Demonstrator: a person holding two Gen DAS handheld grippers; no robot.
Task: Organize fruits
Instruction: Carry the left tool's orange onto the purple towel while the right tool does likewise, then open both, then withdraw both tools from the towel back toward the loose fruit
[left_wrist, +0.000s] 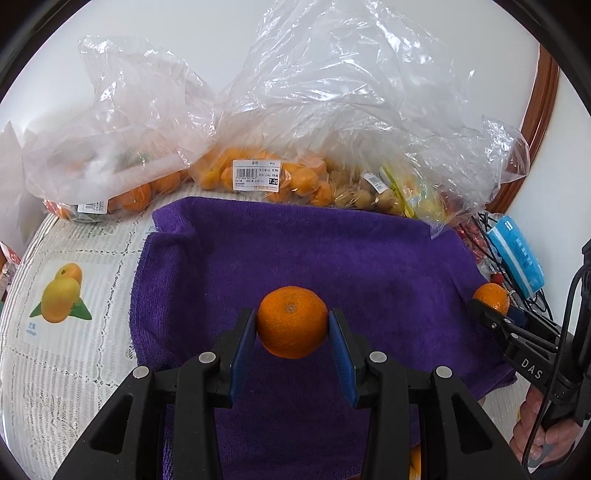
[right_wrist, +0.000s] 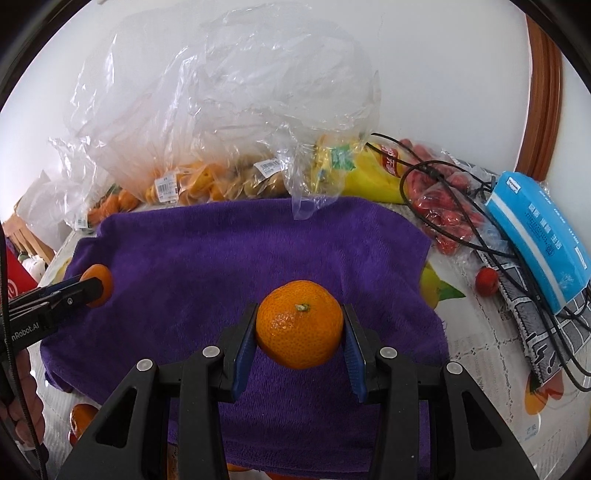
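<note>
My left gripper (left_wrist: 292, 325) is shut on a mandarin (left_wrist: 291, 321) and holds it above the purple towel (left_wrist: 295, 251). My right gripper (right_wrist: 300, 334) is shut on another mandarin (right_wrist: 299, 328) above the same towel (right_wrist: 258, 243). In the left wrist view the right gripper shows at the right edge with its mandarin (left_wrist: 493, 297). In the right wrist view the left gripper shows at the left edge with its mandarin (right_wrist: 99, 283). More mandarins lie partly hidden under the grippers at the towel's near edge (right_wrist: 82, 419).
Clear plastic bags of mandarins (left_wrist: 122, 195), kumquats (left_wrist: 258, 177) and small brown fruit (left_wrist: 365, 195) stand behind the towel. A banana bag (right_wrist: 365, 170), red fruit bag (right_wrist: 443, 210), black cable (right_wrist: 480, 236), blue tissue pack (right_wrist: 535, 236) and a loose red fruit (right_wrist: 487, 281) lie at the right.
</note>
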